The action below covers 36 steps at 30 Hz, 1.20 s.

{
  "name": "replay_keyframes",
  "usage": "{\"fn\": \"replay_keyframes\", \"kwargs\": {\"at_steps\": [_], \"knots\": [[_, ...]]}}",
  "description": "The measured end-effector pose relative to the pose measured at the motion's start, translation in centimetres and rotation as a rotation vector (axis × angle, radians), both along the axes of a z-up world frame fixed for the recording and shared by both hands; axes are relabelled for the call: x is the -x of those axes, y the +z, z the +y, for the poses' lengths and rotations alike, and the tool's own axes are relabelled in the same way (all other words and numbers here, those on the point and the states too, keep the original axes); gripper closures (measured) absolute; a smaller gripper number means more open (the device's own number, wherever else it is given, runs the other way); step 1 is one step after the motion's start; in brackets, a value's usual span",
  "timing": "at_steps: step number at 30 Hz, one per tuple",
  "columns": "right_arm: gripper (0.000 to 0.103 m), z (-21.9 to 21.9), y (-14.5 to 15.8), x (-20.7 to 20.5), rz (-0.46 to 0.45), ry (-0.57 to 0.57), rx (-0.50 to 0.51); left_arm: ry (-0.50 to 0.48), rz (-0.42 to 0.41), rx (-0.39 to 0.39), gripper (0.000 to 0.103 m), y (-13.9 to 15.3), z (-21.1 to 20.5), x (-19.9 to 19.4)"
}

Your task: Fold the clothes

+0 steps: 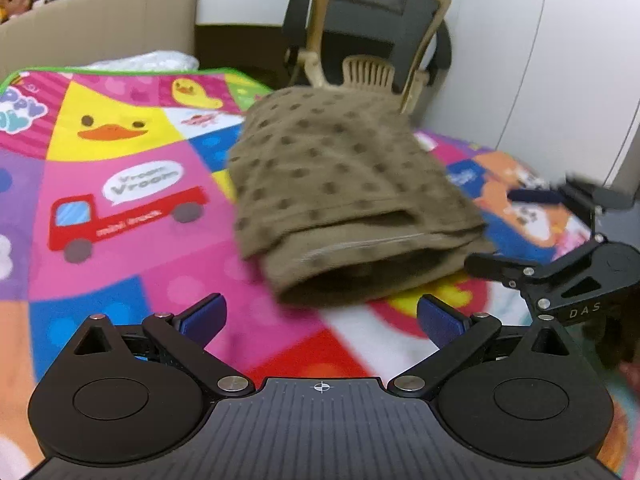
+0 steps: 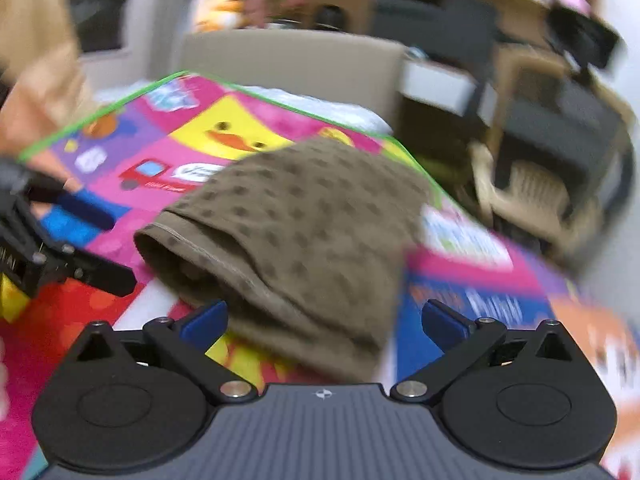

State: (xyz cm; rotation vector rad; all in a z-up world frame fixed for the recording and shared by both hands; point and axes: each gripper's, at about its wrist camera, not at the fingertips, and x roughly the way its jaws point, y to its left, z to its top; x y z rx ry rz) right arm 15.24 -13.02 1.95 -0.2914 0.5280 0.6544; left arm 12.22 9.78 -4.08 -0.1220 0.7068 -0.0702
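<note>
left tool (image 1: 322,316): your fingers are spread wide, empty, hovering just short of the cloth's open hem.
right tool (image 2: 324,320): also spread, empty; the cloth's near edge lies between its fingers but nothing is pinched.
cloth (image 1: 344,196): brown, dotted, folded into a thick bundle on the mat, layered hem facing you. it looks close to done; you likely let go so it would settle flat.
mat (image 1: 120,160): bright play mat on a bed; it carries the cloth and gives you a level place to fold.
chair (image 1: 368,32): stands beyond the mat's far edge, well apart from your reach.
in the way: each tool sits near the other beside the cloth, so mind they don't collide. both views are blurred.
</note>
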Motion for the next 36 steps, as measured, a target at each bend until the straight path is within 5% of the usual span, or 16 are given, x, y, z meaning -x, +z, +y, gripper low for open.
{"fn": "replay_keyframes", "kwargs": {"at_steps": [8,17,22,36], "knots": [[0.0,-4.3,-1.8,0.4,0.117,-0.141,0.058,0.152,0.029,-0.068,0.0,-2.6,-6.4,0.0],[0.0,-3.3,-2.6,-1.6,0.056,-0.141,0.039,0.34,-0.005,-0.151,0.0,-2.7,-5.4,-2.1],[0.0,-3.4,-3.0,-3.3,0.139,-0.147,-0.009,0.353,0.005,-0.15,0.0,-3.4,-4.9,-2.4],[0.0,-3.3,-3.2,-3.4,0.144,-0.148,-0.016,0.369,0.005,-0.15,0.0,-3.4,-5.0,-1.9]]}}
